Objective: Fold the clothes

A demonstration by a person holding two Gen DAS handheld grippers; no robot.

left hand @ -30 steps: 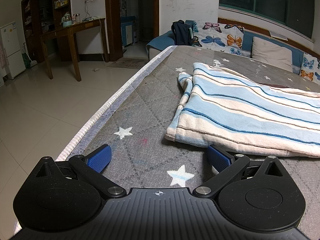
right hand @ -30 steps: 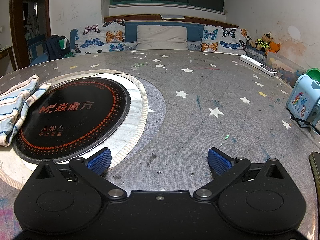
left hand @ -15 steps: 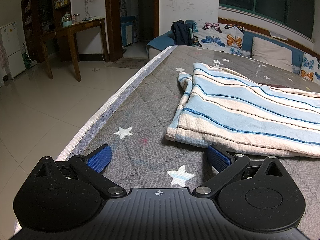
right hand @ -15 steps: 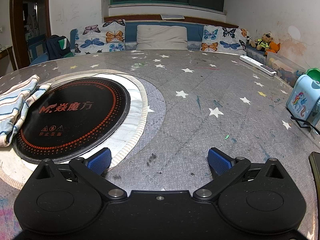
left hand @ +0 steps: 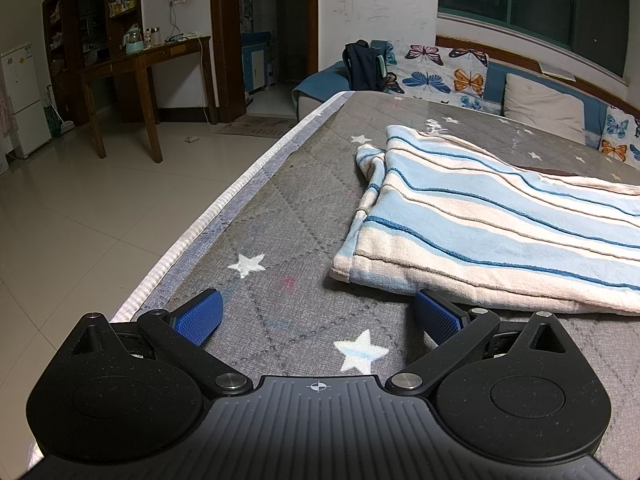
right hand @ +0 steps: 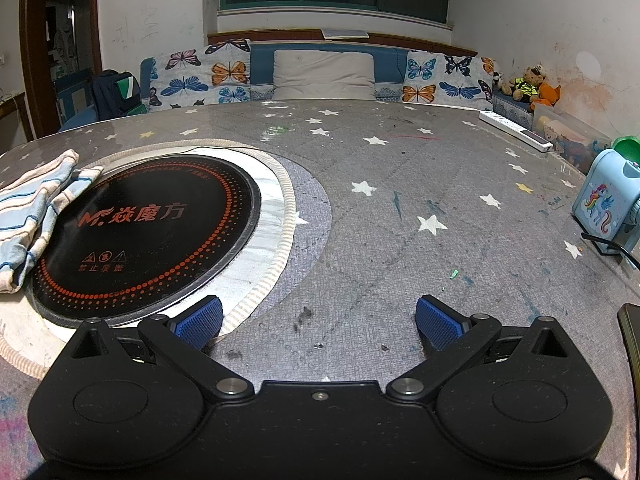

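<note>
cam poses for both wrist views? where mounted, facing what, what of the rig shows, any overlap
Left wrist: on the left gripper, low over the table's left edge, facing the striped cloth; its open blue fingers show.
Right wrist: on the right gripper, facing the round black hotplate and sofa; open fingers show.
Shared: striped cloth, starred table cover, butterfly cushions.

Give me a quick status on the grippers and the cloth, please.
Left gripper open, empty. Right gripper open, empty. Striped cloth lying flat on table, ungrasped. Nothing blocking.
</note>
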